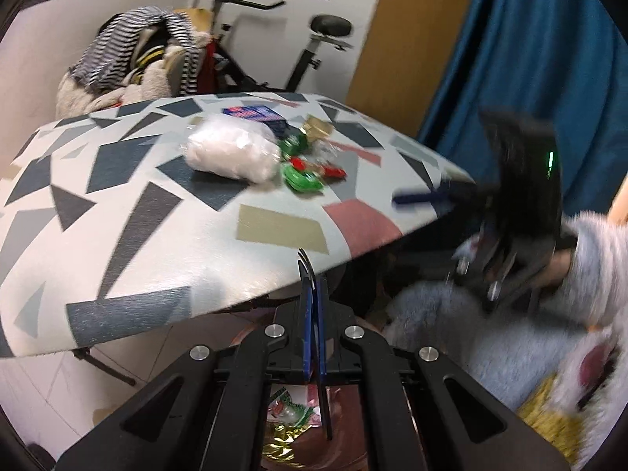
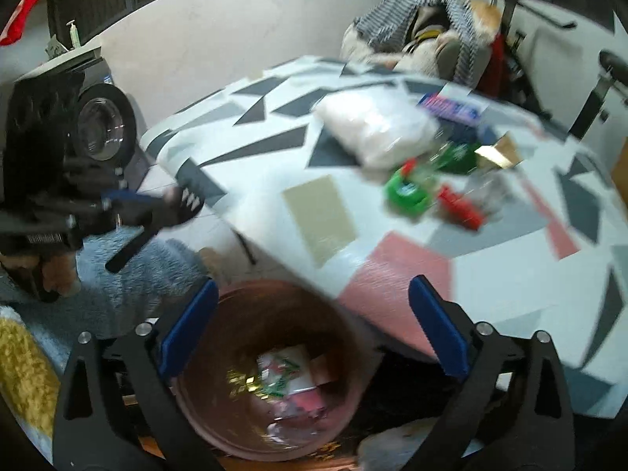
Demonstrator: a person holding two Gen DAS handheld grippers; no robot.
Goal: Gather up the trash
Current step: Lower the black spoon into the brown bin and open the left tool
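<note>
Trash lies in a cluster on the patterned table [image 1: 165, 243]: a white plastic bag [image 1: 231, 153], green wrappers [image 1: 300, 178], a red wrapper [image 1: 333, 172], a gold wrapper [image 1: 316, 127] and a blue box [image 1: 255, 114]. My left gripper [image 1: 310, 271] is shut at the table's near edge, with nothing visible between its blue pads. My right gripper [image 2: 314, 325] stands wide open and empty above a reddish-brown bin [image 2: 219, 353], which holds several wrappers [image 2: 286, 373]. The same white bag [image 2: 376, 133] and green wrapper [image 2: 406, 192] appear blurred in the right wrist view.
A pile of clothes [image 1: 133, 62] and an exercise bike [image 1: 314, 51] stand behind the table. A blue curtain [image 1: 530, 59] hangs at the right. The person's fluffy blue sleeve [image 2: 129, 286] is beside the bin. A washing machine [image 2: 102, 125] sits at the far left.
</note>
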